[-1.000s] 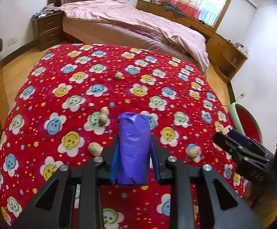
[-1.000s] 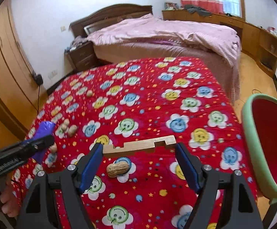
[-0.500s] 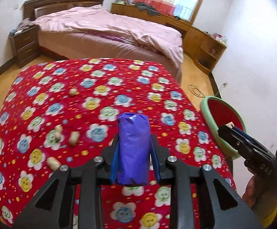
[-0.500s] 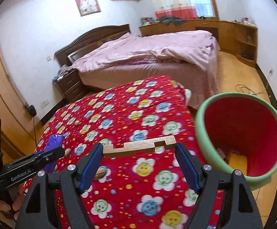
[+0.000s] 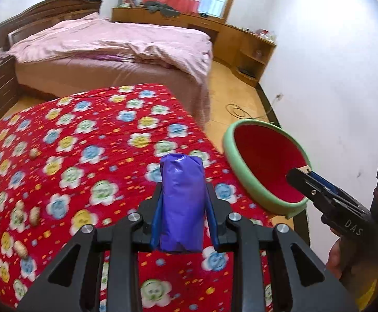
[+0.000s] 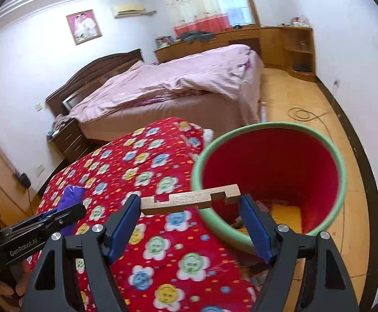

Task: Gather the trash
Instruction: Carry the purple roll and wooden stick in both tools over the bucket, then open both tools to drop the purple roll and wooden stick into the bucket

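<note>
A: Right wrist view: the right gripper [image 6: 190, 204] clamps a notched wooden strip [image 6: 190, 199] crosswise, endwise between its pads, over the near rim of the green bin [image 6: 341, 171].

B: Bin lies just ahead-right. The left gripper [image 5: 183, 208], closed on a purple roll [image 5: 182, 202] pointing forward, is farther; open floor surrounds the bin beyond the red quilt [image 5: 84, 150].

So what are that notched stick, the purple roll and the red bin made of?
Notched stick: pale unfinished wood, going by its faint grain and matte look. Purple roll: seemingly thin plastic film, glossy and crinkled. Red bin with green rim: probably moulded plastic, smooth with an even sheen.
</note>
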A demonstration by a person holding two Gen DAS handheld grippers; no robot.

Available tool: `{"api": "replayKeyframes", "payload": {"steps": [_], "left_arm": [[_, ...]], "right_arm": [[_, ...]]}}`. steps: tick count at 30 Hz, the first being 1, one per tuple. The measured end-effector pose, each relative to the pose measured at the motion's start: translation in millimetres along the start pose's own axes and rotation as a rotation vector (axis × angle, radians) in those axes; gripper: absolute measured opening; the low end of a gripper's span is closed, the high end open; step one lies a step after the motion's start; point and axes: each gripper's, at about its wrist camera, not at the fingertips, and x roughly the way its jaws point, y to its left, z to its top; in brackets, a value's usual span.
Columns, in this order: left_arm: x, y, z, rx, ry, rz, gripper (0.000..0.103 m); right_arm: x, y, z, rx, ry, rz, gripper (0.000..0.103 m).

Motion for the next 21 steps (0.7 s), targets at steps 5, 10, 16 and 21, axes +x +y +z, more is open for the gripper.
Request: {"api": "replayKeyframes", "payload": {"steps": [5, 10, 16, 21], "left_arm": [[15.4, -22.2, 7.6, 0.042, 0.006, -0.027, 0.029], [35.3, -43.2, 13.0, 0.080, 0.030, -0.042, 0.029], [59.9, -63.6, 18.3, 0.116, 0.056, -0.055, 0.029], [79.0, -81.5, 22.1, 0.146, 0.075, -0.067, 0.029]], "right_arm": [[-1.8, -27.6, 1.7, 0.037, -0.010, -0.039, 0.079], [-0.1, -50.9, 2.1, 0.067, -0.011, -0.072, 0.079], [5.7, -75.3, 3.4, 0.099, -0.007, -0.096, 0.079], [14.6, -90.2, 3.9, 0.123, 0.003, -0.108, 0.079]]}}
